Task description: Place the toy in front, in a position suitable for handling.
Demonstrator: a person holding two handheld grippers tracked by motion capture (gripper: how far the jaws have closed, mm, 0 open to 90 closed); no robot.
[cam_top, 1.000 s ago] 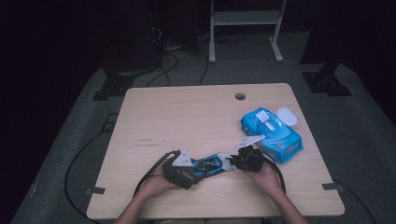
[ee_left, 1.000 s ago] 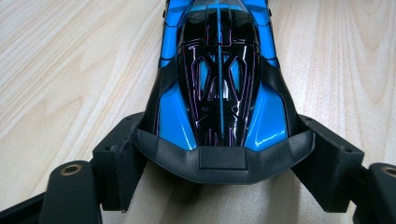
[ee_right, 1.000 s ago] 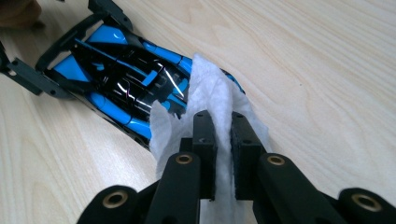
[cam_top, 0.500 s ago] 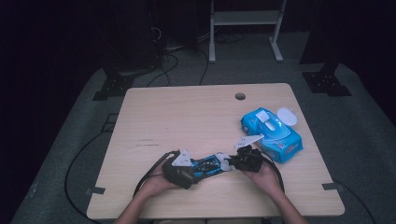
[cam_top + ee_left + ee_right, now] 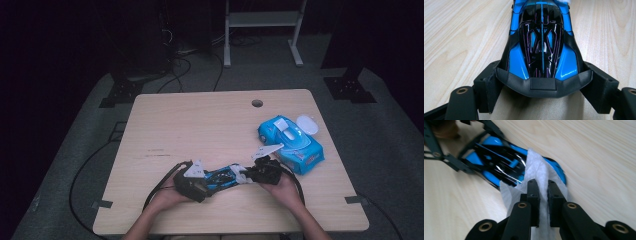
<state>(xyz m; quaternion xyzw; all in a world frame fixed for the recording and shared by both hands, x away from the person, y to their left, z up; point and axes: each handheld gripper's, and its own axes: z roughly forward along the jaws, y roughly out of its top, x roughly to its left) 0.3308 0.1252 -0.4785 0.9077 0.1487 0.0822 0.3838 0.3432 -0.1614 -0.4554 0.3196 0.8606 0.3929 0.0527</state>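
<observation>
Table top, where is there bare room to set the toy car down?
The whole left and far side of the table is bare, from the cable hole across to the left edge. It is crowded at the right by the wipes pack, and along the near edge around the toy car.

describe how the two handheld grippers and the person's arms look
Both the left gripper and the right gripper are black, each with two blocky matte jaws on linkage arms with brass-coloured pivot rivets. Each carries a grey three-cornered plate on top and trails a black cable. The forearms are bare, no sleeves visible.
</observation>
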